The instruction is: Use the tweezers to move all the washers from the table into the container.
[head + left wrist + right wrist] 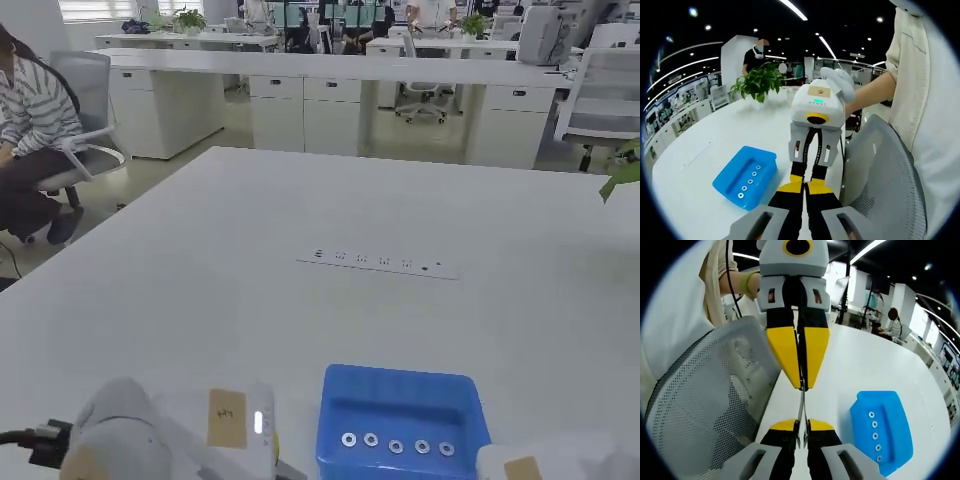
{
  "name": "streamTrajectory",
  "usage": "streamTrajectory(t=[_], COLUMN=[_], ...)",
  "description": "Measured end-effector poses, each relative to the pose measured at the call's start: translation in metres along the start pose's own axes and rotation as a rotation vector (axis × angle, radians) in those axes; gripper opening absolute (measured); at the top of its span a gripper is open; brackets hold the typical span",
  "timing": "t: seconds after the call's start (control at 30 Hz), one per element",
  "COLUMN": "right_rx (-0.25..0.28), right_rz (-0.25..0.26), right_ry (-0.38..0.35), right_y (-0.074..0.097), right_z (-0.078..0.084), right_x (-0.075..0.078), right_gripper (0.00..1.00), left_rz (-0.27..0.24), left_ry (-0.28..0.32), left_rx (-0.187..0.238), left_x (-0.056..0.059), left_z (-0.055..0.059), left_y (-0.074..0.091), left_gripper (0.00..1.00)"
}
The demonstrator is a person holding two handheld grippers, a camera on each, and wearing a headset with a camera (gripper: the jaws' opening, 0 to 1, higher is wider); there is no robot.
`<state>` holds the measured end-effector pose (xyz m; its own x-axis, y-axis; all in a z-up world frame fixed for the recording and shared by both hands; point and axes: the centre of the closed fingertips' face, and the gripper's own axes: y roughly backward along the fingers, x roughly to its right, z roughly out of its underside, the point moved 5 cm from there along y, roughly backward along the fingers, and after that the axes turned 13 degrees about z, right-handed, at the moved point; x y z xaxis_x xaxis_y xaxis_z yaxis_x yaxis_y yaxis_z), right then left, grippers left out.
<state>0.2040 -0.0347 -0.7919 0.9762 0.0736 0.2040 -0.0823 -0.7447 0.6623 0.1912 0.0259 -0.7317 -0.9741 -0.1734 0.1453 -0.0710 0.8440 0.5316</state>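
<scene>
Pinching tweezers (801, 407) from both ends: in right gripper view, a thin metal strip running from right gripper (801, 424), jaws shut tight on near end, up to left gripper (801, 386), yellow jaws likewise closed on far end, nose to nose by edge of table (865, 355). Same meeting from the other side in left gripper view, jaw tips nearly touching, strip too thin to pick out there. Washers (396, 443), 5 of them, lined up in a row on floor of blue container (400, 385), clearest in head view; container near table's front edge, btwn two gripper bodies at bottom corners. Further back in head view: socket strip (380, 263) set flush in tabletop, seated person (30, 120) in striped top at far left, white desks (330, 90) in bkgd. Added by left gripper view: plant (757, 82) on table past container, standing person (757, 52) w/ headset behind it, mesh chair (880, 170) at right. In right gripper view, mesh chair at left, container at lower right w/ washers running lengthwise.
</scene>
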Motion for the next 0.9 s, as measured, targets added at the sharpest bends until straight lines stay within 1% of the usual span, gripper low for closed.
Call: streamTrajectory(t=[0.07,0.1,0.17,0.23,0.4,0.57,0.67,0.77,0.9], right_rx=[-0.011,-0.022,-0.037,-0.048,-0.062,-0.065,-0.066,-0.057,-0.042], right_rz=[0.008,0.015,0.032,0.04,0.063,0.079,0.092,0.098,0.097], right_ry=[-0.003,-0.005,-0.005,-0.008,-0.021,-0.042,-0.05,-0.073,-0.131], right_y=[-0.001,-0.001,-0.002,-0.002,-0.004,-0.009,-0.011,-0.013,-0.017], right_z=[0.003,0.005,0.009,0.011,0.017,0.021,0.023,0.024,0.026], right_x=[-0.001,-0.001,-0.001,-0.001,-0.001,-0.003,-0.004,-0.003,-0.002], right_gripper=[0.04,0.04,0.04,0.04,0.04,0.04,0.05,0.05,0.07], left_rz=[0.009,0.014,0.017,0.02,0.032,0.042,0.04,0.045,0.052], left_ry=[0.003,0.003,-0.012,-0.014,-0.021,-0.026,-0.042,-0.031,-0.021], left_rx=[-0.012,-0.034,-0.062,-0.073,-0.121,-0.169,-0.209,-0.219,-0.248], left_x=[-0.002,-0.002,-0.004,-0.005,-0.007,-0.009,-0.01,-0.013,-0.015], left_z=[0.002,0.005,0.008,0.01,0.017,0.025,0.03,0.035,0.044], left_y=[-0.002,-0.003,-0.005,-0.006,-0.009,-0.012,-0.012,-0.01,-0.01], left_gripper=[0.0,0.0,0.0,0.0,0.0,0.0,0.0,0.0,0.0])
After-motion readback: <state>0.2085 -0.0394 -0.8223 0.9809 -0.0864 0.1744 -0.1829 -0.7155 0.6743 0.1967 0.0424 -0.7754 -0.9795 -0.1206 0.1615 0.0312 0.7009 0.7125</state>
